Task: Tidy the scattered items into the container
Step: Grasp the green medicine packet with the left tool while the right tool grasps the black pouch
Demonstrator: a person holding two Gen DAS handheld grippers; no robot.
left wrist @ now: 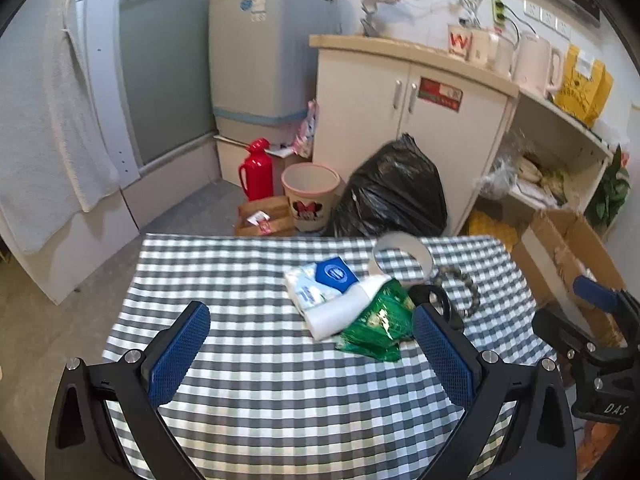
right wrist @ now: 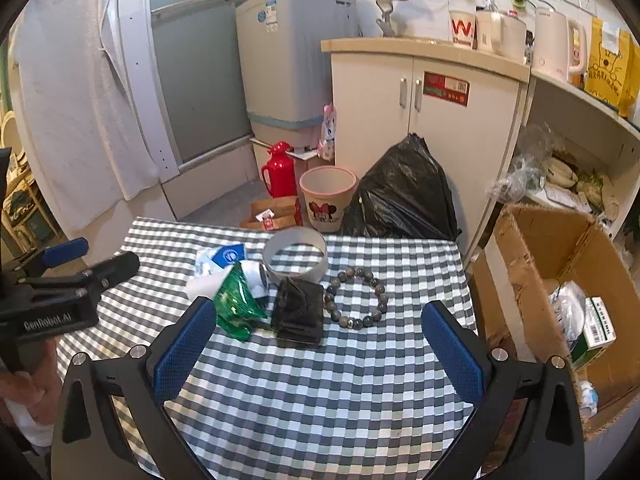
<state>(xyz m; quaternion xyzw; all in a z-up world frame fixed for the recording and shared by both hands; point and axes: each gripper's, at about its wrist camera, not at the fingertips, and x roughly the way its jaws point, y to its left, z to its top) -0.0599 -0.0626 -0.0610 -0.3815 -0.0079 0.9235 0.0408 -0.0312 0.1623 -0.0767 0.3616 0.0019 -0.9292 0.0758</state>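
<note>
Hovering above the near half of the checked bench (right wrist: 320, 392), both claws stand wide open and hold nothing. The left claw (left wrist: 312, 356) faces the heap of scattered items; the right claw (right wrist: 320, 344) looks at the same heap from slightly further right.

The items sit bunched toward the far edge. A tissue pack (left wrist: 320, 284) lies furthest left, with a white roll (left wrist: 340, 312) leaning against it and a green foil packet (left wrist: 380, 328) partly over the roll. Just right of the packet lies a black wallet-like object (right wrist: 298, 310), and beside that a bead bracelet (right wrist: 356, 298) lies flat in a loop. Behind them stands a white ring-shaped container (right wrist: 296, 258), open at the top, touching or nearly touching the roll.

Nothing appears to be inside the ring yet, so the task looks to be at its start. The bracelet seems the sensible first pick for the right claw: it is apart from the heap and nearest that side. Coming down across one arc of the beads, rather than spanning the loop, should give a surer pinch. The ring looks light, so items should be dropped in gently; steadying it with the left claw would help keep it from sliding off the far edge.
</note>
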